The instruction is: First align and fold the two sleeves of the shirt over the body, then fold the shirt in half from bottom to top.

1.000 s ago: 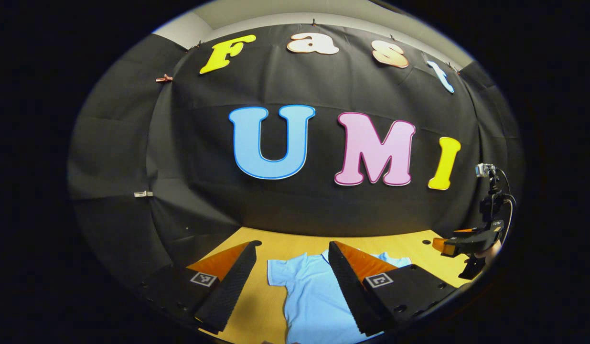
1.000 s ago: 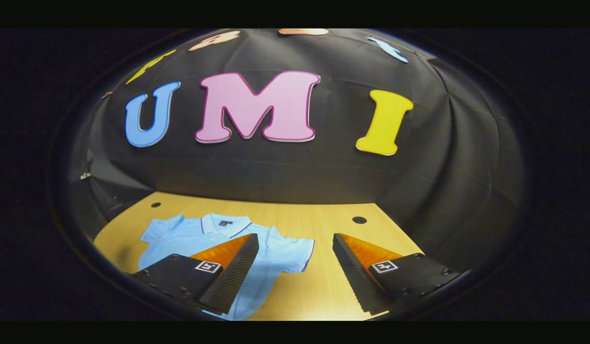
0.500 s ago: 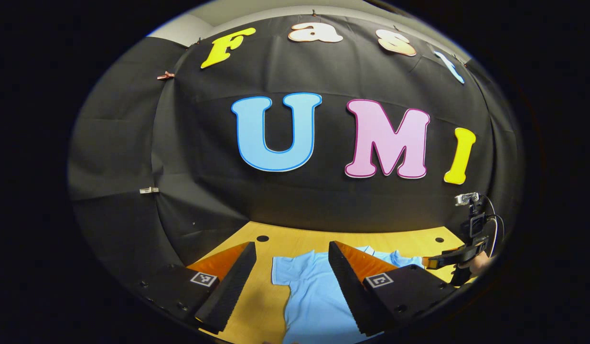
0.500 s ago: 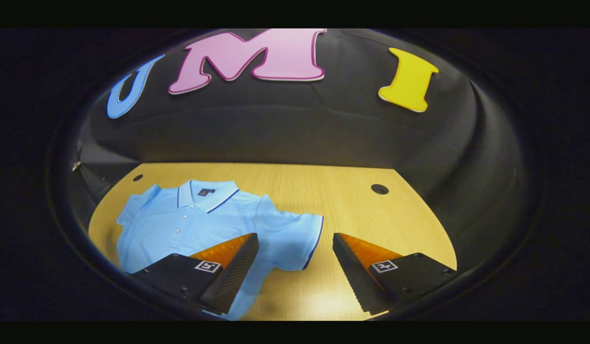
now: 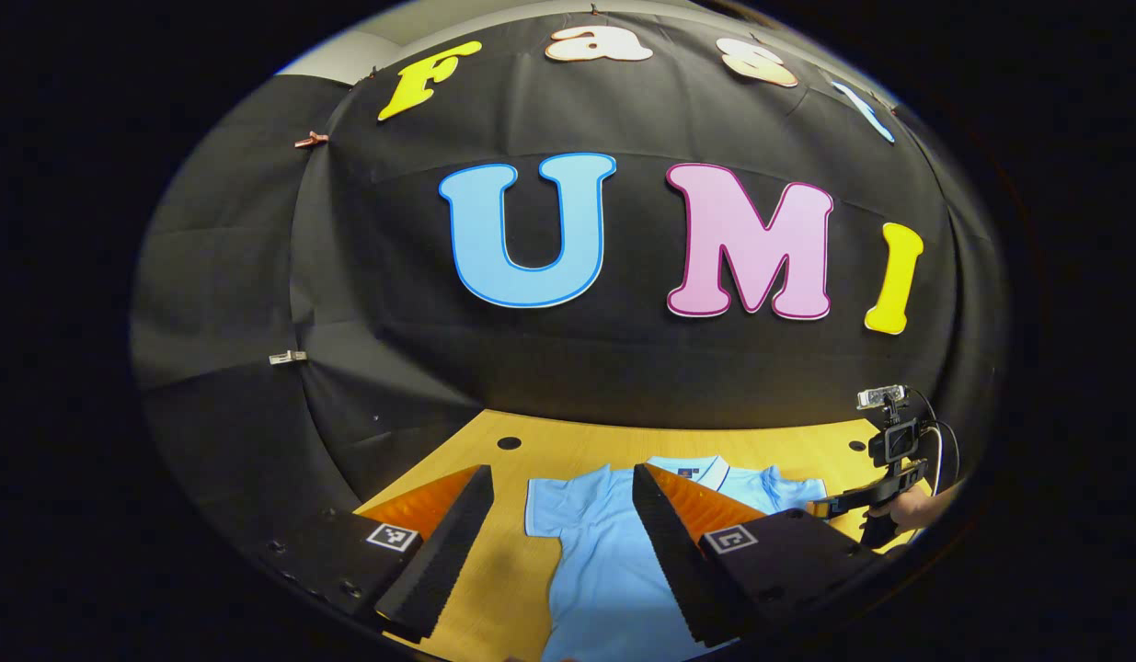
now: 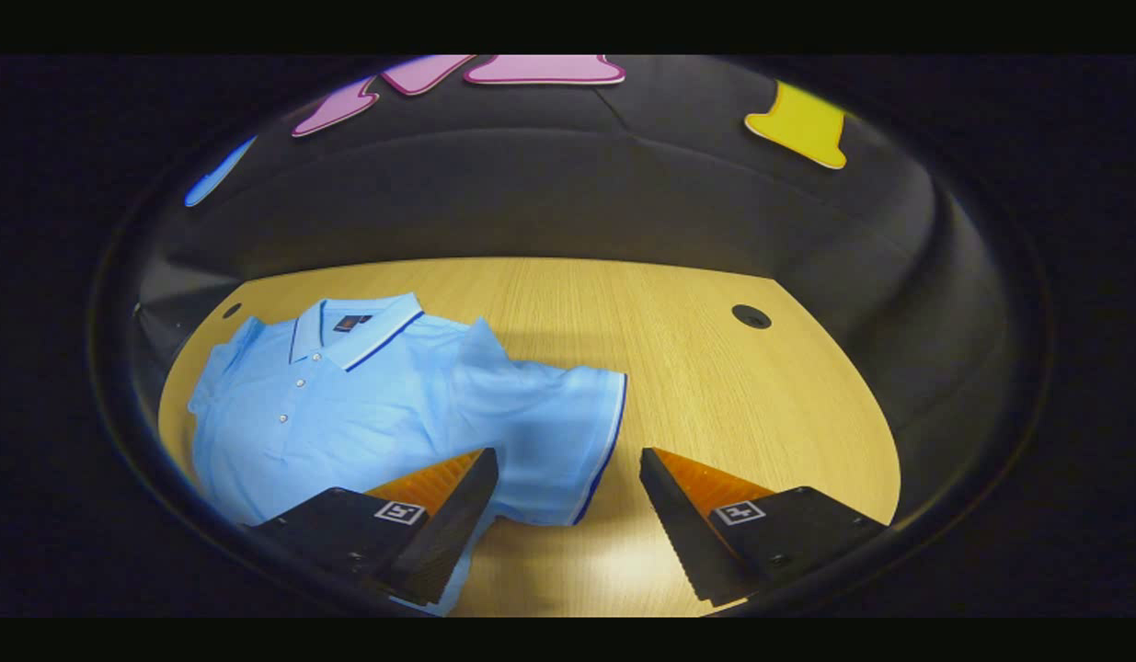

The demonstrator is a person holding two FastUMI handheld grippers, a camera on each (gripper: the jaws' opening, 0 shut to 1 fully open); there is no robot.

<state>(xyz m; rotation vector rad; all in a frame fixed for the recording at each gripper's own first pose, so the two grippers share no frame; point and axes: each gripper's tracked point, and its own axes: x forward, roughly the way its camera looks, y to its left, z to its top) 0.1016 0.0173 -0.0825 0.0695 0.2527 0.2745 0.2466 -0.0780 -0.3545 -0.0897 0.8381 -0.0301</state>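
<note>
A light blue polo shirt (image 6: pixel 347 405) lies face up on the wooden table (image 6: pixel 715 395), collar toward the wall. In the right gripper view its sleeve (image 6: pixel 558 441) with a dark trimmed hem spreads out between my fingers. My right gripper (image 6: pixel 568 469) hangs open just above that sleeve, holding nothing. In the left gripper view the shirt (image 5: pixel 595 542) shows its other sleeve (image 5: pixel 554 501). My left gripper (image 5: pixel 561 487) is open above that sleeve. The right gripper (image 5: pixel 866 501) and the hand holding it appear at the far right of that view.
The table has round cable holes (image 6: pixel 751 316) (image 5: pixel 508 442) near its back corners. Black cloth walls close in behind and at both sides. Bare wood (image 6: pixel 788 432) lies right of the shirt.
Both grippers have tipped downward and come closer to the shirt. The right gripper has dropped low over the sleeve, which now looks larger between its fingers.
</note>
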